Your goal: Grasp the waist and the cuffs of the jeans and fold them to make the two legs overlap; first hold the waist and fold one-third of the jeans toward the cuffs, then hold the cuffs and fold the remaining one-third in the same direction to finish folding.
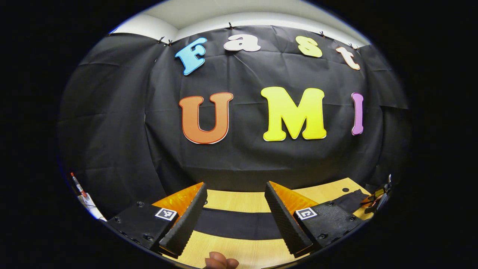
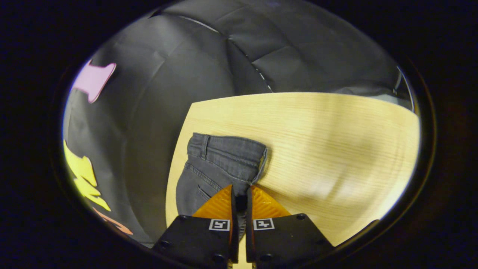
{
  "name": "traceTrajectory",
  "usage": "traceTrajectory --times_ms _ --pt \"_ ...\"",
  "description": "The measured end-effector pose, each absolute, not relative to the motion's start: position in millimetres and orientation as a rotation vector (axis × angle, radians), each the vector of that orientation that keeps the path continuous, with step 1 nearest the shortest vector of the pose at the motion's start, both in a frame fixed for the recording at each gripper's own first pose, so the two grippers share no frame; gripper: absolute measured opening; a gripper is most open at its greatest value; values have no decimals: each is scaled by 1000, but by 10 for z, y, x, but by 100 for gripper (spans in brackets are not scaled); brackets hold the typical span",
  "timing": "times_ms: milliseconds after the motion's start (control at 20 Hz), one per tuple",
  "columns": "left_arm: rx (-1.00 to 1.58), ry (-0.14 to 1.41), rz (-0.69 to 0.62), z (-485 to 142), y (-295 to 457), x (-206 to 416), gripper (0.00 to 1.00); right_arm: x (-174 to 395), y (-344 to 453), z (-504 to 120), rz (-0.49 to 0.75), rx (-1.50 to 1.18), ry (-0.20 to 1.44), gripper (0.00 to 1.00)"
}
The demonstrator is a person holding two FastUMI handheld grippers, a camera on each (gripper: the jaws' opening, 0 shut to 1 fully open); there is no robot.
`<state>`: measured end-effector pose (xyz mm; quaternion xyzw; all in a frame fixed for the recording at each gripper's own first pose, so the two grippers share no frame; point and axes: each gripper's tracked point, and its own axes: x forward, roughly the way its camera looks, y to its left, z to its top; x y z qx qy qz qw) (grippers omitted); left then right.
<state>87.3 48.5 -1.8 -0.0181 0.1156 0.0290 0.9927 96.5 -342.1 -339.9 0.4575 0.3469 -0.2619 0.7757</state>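
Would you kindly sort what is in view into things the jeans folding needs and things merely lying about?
For the job:
- jeans, waist end on the table
- right claw, shut on the jeans
- left claw, open above the table

Lying about:
- pen at the far left
- clips at the table's right edge

Dark grey jeans [image 2: 218,168] lying flat on a light wooden table [image 2: 336,142], near its left edge in the right gripper view. The waistband, with a belt loop, faces away from the camera; a back pocket seam and stitching are visible. In the left gripper view, a dark band of the fabric [image 1: 235,224] crosses the tabletop.
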Motion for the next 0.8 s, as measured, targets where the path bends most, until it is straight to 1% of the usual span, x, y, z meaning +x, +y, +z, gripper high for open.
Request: traceTrajectory --times_ms 200,500,550,600,650,700,750,800 --pt "-61 252 64 -83 521 889 99 1070 -3372 -3052 -489 711 717 8" --pt "-61 261 60 -146 535 891 99 1198 -3120 -2420 -348 371 614 7" --pt "-65 263 64 -149 544 884 99 1224 -3035 -2323 -329 329 597 7" --pt "-70 266 69 -159 560 881 99 1229 -2976 -2227 -308 296 584 3" --pt "-76 269 76 -178 594 879 99 1209 -2934 -2153 -289 267 568 3" --pt "-84 273 83 -189 620 871 99 1198 -2879 -2084 -270 243 553 7" --pt "-90 276 88 -193 638 850 99 1196 -2831 -2039 -248 218 541 2" --pt "-93 278 94 -204 664 842 99 1177 -2793 -1992 -230 192 526 3"
